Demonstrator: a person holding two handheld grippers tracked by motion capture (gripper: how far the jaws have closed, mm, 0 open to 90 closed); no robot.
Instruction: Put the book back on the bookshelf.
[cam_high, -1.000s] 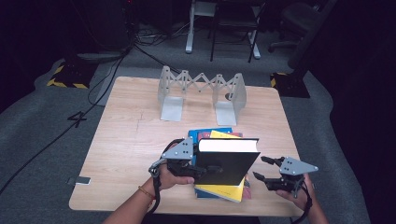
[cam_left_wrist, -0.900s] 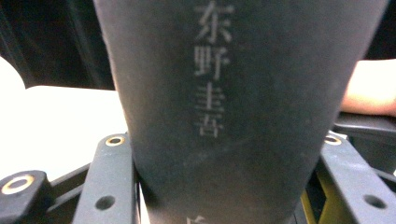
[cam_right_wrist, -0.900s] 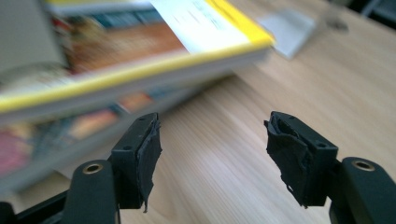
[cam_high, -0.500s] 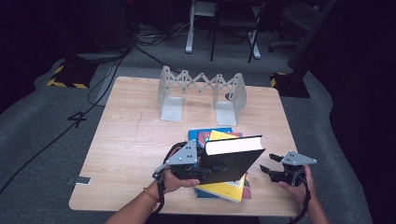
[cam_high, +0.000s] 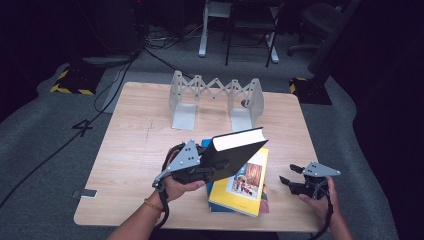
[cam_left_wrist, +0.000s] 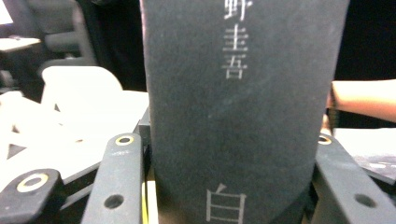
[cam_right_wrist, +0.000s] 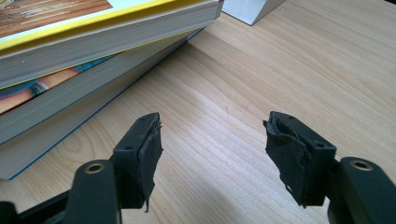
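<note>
One black hardcover book, clamped at its spine by the left hand-held gripper, has tilted further upright above the stacked books near the tabletop's front edge, readying it for the bookend rack; the right hand-held gripper idles, jaws apart.

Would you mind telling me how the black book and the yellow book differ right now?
The black book is lifted and tilted, its spine clamped in the left hand-held gripper; the yellow book lies flat on the stack, touched by neither gripper. The black book's cover is plain and dark with pale characters on the spine, while the yellow book's cover carries a colourful picture. Both are thick, closed books.
</note>
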